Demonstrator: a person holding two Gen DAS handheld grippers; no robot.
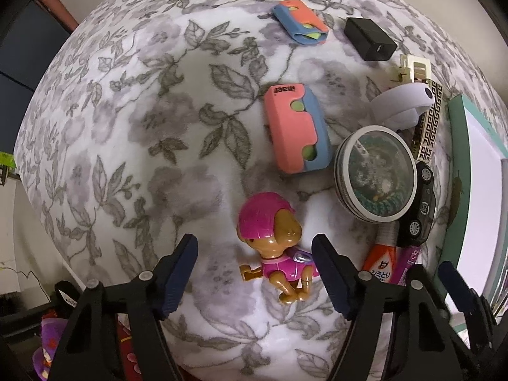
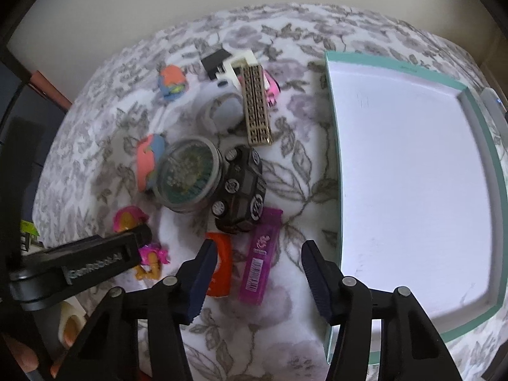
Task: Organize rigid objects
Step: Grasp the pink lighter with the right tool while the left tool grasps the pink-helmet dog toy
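left gripper (image 1: 254,273): pointing straight down, jaws apart, pads touching nothing | right gripper (image 2: 254,273): tilted steeply down, jaws apart (narrower gap than the left's), pads touching nothing | fingertips (image 2: 22,357) low-left

Left gripper (image 1: 255,276): black plastic linkage arms, silver round pivot pins, 2 dark navy ribbed finger pads (image 1: 177,277). Right gripper (image 2: 254,279): same build; navy pads, silver pins. Embossed lettering on left gripper's black arm, illegible.

The toy car (image 2: 243,187) lies between the round tin (image 2: 187,174) and the tray (image 2: 333,146).
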